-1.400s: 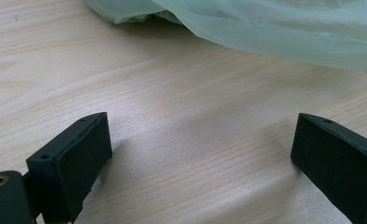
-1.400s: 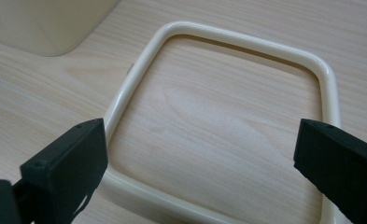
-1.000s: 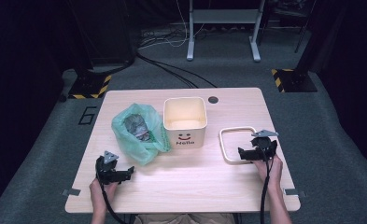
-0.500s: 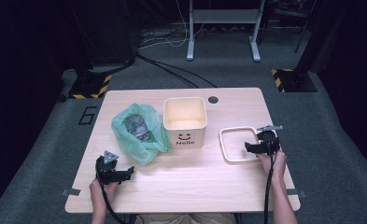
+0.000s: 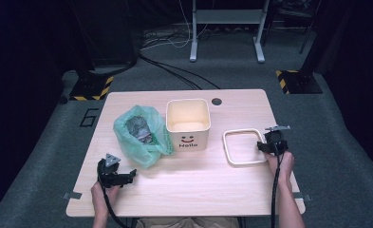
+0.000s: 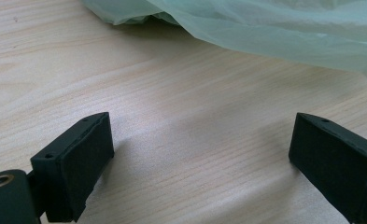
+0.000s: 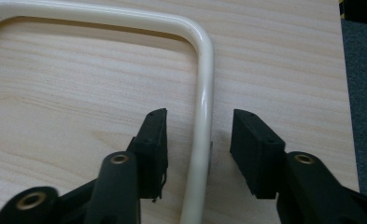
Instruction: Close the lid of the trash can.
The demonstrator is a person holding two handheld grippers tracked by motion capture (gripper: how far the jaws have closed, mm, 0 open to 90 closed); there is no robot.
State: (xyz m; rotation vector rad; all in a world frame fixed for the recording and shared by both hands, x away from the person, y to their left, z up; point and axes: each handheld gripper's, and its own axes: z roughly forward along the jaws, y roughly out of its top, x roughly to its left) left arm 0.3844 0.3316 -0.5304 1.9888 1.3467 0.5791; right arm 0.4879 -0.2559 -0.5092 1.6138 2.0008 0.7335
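The cream frame (image 7: 202, 107) sits untouched between the right gripper's (image 7: 199, 140) closing jaws; left gripper (image 6: 200, 154) wide open, empty.

Right tool (image 7: 199, 140) narrower, astride frame (image 7: 203, 79)

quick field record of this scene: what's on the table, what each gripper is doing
table: light wood
bin: cream, open top, smiley face, mid-table
bag: green plastic, dark contents, left of bin
frame: cream square ring, flat, right of bin
right gripper: jaws astride frame's bar, just been closing, pads not yet touching
left gripper: open over bare wood near bag
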